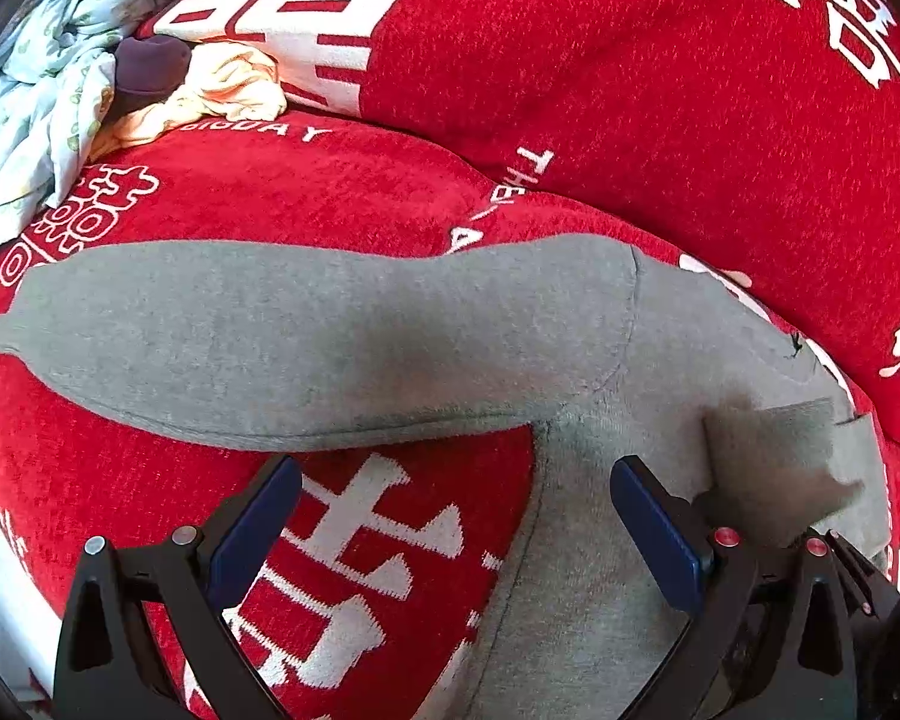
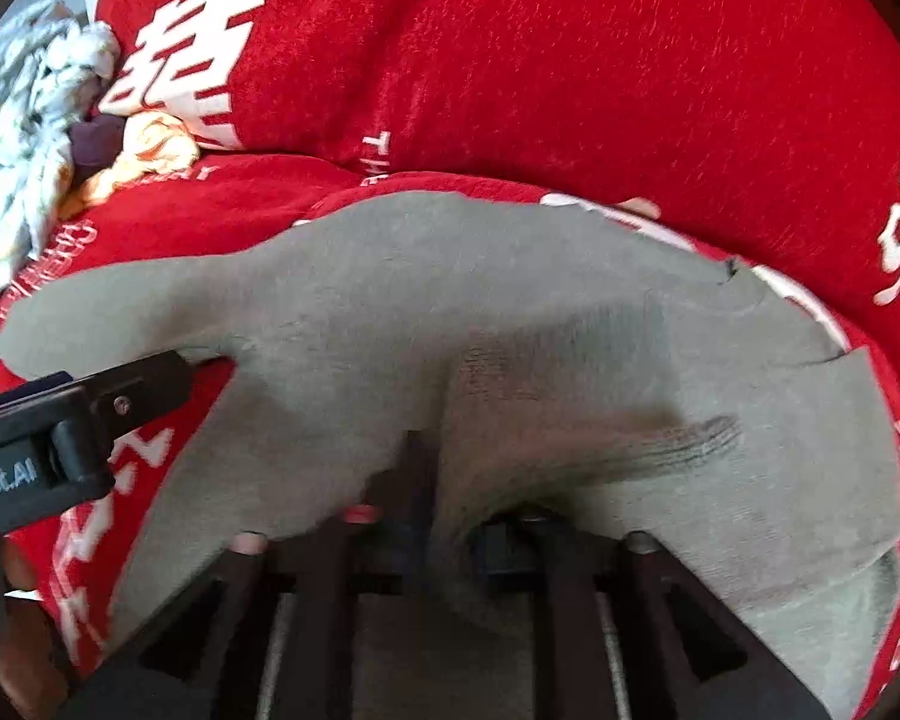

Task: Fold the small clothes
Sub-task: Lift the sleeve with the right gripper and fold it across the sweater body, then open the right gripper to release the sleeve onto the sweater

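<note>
A grey long-sleeved top (image 1: 342,336) lies on a red sofa cover; one sleeve stretches to the left. My left gripper (image 1: 456,516) is open, its blue pads (image 1: 660,534) wide apart, just above the garment's side edge below the sleeve. In the right wrist view the grey top (image 2: 510,312) fills the middle. My right gripper (image 2: 444,480) is shut on a lifted fold of the grey cloth, which drapes over and hides the fingertips. The left gripper's black body (image 2: 60,426) shows at the left of that view.
The red sofa seat (image 1: 306,192) and back cushion (image 1: 630,72) bear white lettering. A heap of other clothes lies at the far left: pale patterned cloth (image 1: 48,96), a dark purple piece (image 1: 150,66), a peach piece (image 1: 228,90).
</note>
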A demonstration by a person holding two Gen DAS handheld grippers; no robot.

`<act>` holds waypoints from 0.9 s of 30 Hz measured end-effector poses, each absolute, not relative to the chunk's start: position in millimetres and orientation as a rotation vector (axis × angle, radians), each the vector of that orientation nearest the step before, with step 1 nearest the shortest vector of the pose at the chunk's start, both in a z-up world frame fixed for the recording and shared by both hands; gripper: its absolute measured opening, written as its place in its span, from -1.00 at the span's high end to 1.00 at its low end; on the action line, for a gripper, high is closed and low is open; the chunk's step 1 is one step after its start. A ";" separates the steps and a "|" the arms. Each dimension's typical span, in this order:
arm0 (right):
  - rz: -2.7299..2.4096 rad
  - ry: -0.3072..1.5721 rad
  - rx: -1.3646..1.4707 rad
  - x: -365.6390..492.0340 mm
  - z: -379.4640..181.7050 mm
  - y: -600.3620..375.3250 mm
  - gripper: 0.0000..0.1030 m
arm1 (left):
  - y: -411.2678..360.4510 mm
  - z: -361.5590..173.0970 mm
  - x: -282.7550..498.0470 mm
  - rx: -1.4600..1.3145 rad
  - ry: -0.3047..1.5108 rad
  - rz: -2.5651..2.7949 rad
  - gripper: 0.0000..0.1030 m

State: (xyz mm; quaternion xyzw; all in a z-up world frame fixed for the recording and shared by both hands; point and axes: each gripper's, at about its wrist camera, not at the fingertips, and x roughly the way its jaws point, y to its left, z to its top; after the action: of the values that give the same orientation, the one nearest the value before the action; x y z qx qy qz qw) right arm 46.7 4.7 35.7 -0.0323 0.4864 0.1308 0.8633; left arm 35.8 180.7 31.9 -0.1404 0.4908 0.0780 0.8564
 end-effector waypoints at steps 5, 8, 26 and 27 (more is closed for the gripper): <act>0.303 0.974 -0.047 31.1 61.4 -14.6 -0.03 | 177.8 43.1 34.5 -0.295 1.015 0.163 -1.00; 0.271 0.910 -0.007 17.8 84.6 -53.5 -0.22 | 165.0 53.5 34.0 -0.282 0.998 0.143 -1.00; -0.039 0.991 0.078 36.3 42.3 -204.2 -0.28 | 17.6 43.6 42.9 0.038 1.049 -0.006 -1.00; -0.057 1.018 0.091 38.3 35.3 -213.3 -0.28 | 25.5 34.4 49.0 0.021 1.086 0.037 -1.00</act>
State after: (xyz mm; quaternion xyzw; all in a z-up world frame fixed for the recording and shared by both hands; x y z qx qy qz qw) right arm 38.3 -213.3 35.3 0.0437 0.4873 -0.0273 0.8717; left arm 49.0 25.5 34.4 0.0099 0.5165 0.0178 0.8561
